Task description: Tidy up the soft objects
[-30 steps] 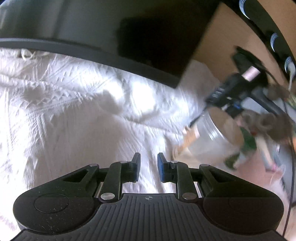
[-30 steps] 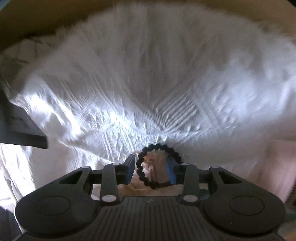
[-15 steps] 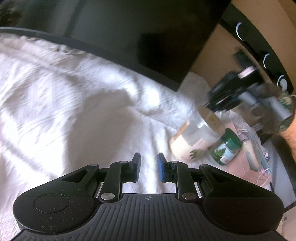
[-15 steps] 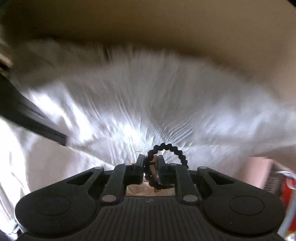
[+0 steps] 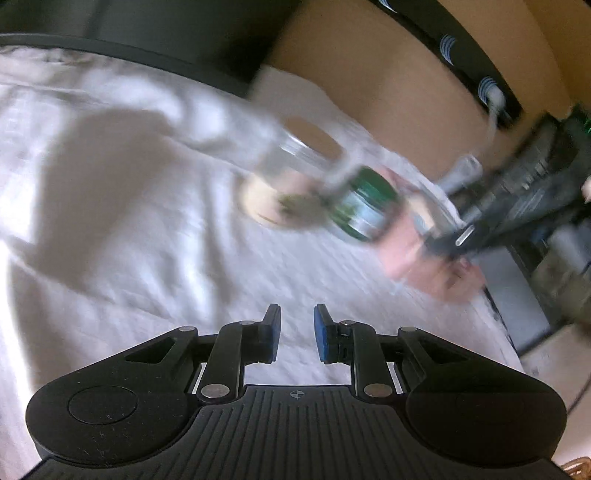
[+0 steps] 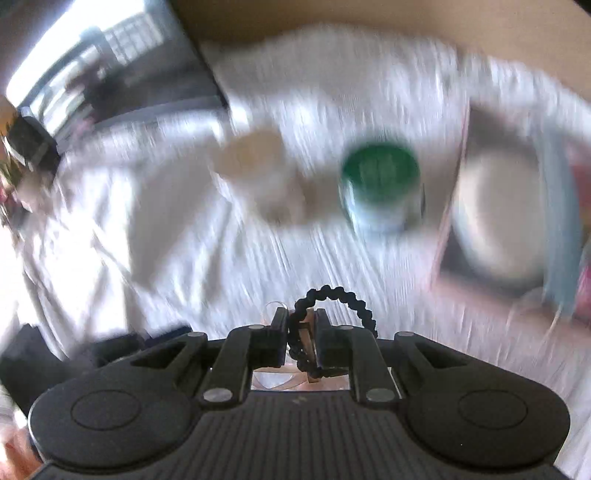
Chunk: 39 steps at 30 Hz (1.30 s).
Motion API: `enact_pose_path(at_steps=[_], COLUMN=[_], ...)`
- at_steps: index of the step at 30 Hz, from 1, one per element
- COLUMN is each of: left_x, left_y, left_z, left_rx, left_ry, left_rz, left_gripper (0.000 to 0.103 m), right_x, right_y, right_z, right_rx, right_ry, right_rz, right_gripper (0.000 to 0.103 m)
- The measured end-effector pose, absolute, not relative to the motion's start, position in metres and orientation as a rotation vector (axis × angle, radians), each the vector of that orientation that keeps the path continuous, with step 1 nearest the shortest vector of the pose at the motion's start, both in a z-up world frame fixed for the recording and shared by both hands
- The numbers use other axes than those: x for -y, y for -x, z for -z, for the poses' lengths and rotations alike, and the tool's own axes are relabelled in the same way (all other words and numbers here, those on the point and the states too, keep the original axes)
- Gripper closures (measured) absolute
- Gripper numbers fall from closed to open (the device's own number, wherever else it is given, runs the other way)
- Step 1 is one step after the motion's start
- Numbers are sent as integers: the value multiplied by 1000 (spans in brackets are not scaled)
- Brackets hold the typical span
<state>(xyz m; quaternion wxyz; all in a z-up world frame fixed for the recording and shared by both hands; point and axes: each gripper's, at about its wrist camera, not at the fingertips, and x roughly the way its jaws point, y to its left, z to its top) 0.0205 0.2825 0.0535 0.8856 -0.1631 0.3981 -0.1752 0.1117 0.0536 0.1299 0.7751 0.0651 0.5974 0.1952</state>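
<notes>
My right gripper (image 6: 302, 332) is shut on a black scalloped hair tie (image 6: 354, 299), pinched together with a small card, above the white bedspread (image 6: 184, 258). Part of the tie's loop sticks out past the right finger. My left gripper (image 5: 297, 332) hovers over the bedspread (image 5: 147, 240) with its blue pads a little apart and nothing between them. In the left wrist view, the blurred dark housing of the right tool (image 5: 524, 206) hangs at the right, over a pink box (image 5: 417, 254).
A clear jar with a cream lid (image 5: 295, 166) (image 6: 258, 173) and a green-lidded jar (image 5: 365, 210) (image 6: 380, 184) stand on the bed beside the pink box (image 6: 450, 229), which holds a white round item (image 6: 498, 221). A dark flat panel (image 5: 147, 33) lies at the far side.
The right gripper closed on the hair tie, lifted and swung over to the jars and the pink box. The left gripper slid sideways and kept the same narrow gap.
</notes>
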Motion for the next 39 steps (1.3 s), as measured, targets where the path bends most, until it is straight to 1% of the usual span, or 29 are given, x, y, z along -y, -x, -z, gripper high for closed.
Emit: enact_pose_path(at_steps=[2, 3, 4, 5, 7, 8, 11, 15, 16, 19, 24, 28, 30, 35, 39], left_x=[-263, -255, -246, -238, -226, -222, -214, -205, -204, -200, -198, -204, -205, -192, -193], left_y=[-14, -12, -9, -7, -5, -4, 0, -9, -11, -16, -19, -21, -21, -21, -21], left_z=[-49, -46, -40, -33, -18, -11, -2, -2, -2, -1, 0, 2, 2, 2, 2], left_rx=[-810, -787, -756, -733, -707, -703, -648, -644, -643, -640, -641, -640, -640, -645, -645], left_ry=[320, 309, 295, 286, 275, 280, 253, 202, 192, 178, 161, 196, 199, 119, 124], left_rz=[345, 318, 278, 241, 156, 120, 85, 64, 62, 68, 68, 85, 80, 46, 40], left_gripper=[81, 81, 81, 81, 81, 81, 81, 81, 82, 82, 82, 82, 82, 83, 83], right_x=[-55, -56, -56, -55, -47, -38, -18, -1, 2, 11, 14, 17, 22, 37, 44], right_y=[-89, -78, -67, -55, -41, -35, -22, -11, -9, -4, -10, -12, -14, -18, -15], right_z=[-111, -107, -105, -102, -95, -91, -71, -40, -34, -26, -19, -16, -15, -12, -14], right_rx=[-1247, -1205, -1164, -1116, -1058, -1030, -930, -848, -823, -736, -735, -745, -762, -785, -774], right_ry=[-44, 15, 70, 121, 167, 170, 195, 220, 214, 208, 157, 125, 90, -1, -40], right_rz=[-414, -411, -412, -413, -401, -399, -317, -208, -202, -160, -161, -136, -130, -147, -136], right_gripper=[85, 80, 72, 67, 50, 46, 44, 43, 35, 27, 23, 11, 7, 6, 6])
